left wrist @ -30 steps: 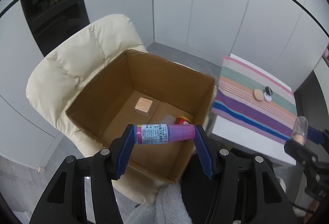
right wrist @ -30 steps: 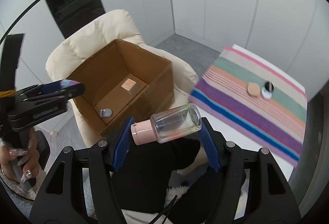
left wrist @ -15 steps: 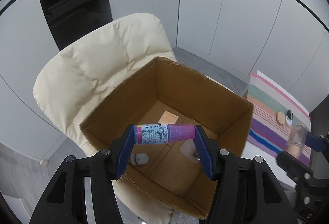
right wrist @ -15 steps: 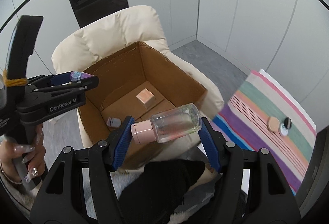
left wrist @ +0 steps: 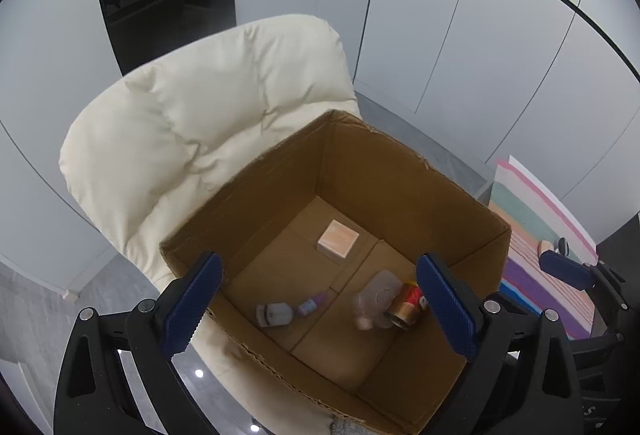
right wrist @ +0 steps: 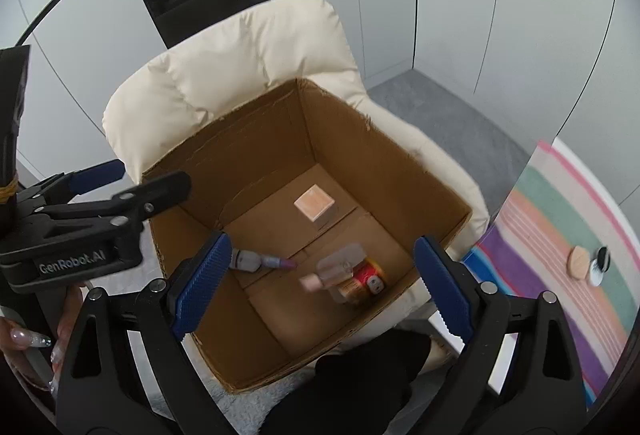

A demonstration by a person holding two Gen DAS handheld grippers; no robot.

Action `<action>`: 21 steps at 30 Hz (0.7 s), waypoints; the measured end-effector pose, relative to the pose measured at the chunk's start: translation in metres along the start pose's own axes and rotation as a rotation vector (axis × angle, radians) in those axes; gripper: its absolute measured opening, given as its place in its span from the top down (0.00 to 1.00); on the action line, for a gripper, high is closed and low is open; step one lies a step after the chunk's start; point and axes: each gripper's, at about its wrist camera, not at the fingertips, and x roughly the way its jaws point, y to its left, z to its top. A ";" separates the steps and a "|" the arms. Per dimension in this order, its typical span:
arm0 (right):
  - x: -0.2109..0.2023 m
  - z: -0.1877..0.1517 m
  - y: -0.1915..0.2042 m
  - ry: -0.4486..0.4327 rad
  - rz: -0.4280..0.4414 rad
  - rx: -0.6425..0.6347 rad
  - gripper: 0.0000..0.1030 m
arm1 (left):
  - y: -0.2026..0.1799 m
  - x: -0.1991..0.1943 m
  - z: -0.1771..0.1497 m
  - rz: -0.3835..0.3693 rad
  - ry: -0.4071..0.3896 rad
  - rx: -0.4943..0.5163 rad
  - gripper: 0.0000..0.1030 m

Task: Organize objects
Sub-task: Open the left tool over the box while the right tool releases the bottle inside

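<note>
Grippers: my left gripper and right gripper are opening, nothing between them.
Done: bottles in box.
Left: lids on desk.

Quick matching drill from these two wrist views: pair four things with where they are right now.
1. wooden cube
2. clear bottle
3. wooden disc
4. box

a. on the cream chair
b. on the striped cloth
c. by the box's far wall
d. against the red can

Pairs: 1-c, 2-d, 3-b, 4-a
</note>
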 end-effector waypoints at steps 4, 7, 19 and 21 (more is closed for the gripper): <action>0.003 -0.003 -0.007 0.015 0.002 0.023 0.08 | -0.003 0.003 -0.001 -0.010 0.023 0.015 0.04; 0.001 -0.006 -0.012 0.014 -0.005 0.037 0.08 | -0.005 0.001 -0.002 -0.011 0.018 0.025 0.04; -0.021 -0.015 -0.019 -0.002 -0.066 0.060 0.08 | -0.008 -0.006 -0.009 0.012 0.035 0.054 0.04; -0.024 -0.016 -0.019 0.002 -0.087 0.056 0.08 | -0.005 -0.011 -0.013 0.012 0.036 0.049 0.04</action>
